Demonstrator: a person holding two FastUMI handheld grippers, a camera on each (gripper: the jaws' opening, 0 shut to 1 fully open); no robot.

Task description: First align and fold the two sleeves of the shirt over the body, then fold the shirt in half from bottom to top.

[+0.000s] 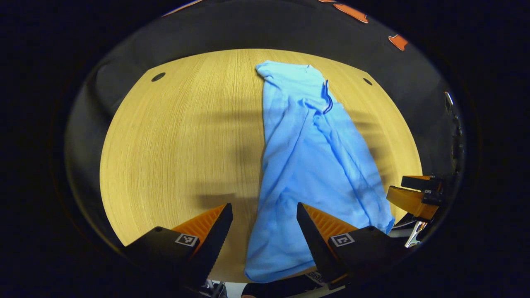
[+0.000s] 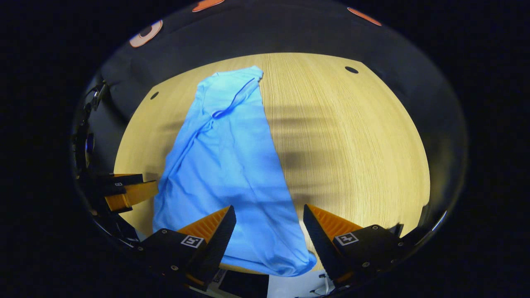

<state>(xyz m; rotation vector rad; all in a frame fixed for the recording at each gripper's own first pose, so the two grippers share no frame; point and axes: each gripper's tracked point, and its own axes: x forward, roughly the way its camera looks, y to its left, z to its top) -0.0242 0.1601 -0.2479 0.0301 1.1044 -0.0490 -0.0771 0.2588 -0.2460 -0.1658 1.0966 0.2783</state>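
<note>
Light blue shirt [image 1: 314,165] lies on the wooden tabletop [image 1: 178,145] as a narrow strip, sleeves apparently already folded over the body. Long axis runs from near edge to far edge: collar at the far end, hem overhanging the near edge. Left gripper [image 1: 265,223] and right gripper [image 2: 269,225] hover above the hem, fingers wide apart, holding nothing; likely positioned to take the hem corners for the bottom-to-top fold

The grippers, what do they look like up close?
Each gripper, left and right, has two wedge-shaped fingers tapering to points, with ridged inner faces. Behind the fingers sit blocky bodies carrying small square black-and-white marker tags.
</note>
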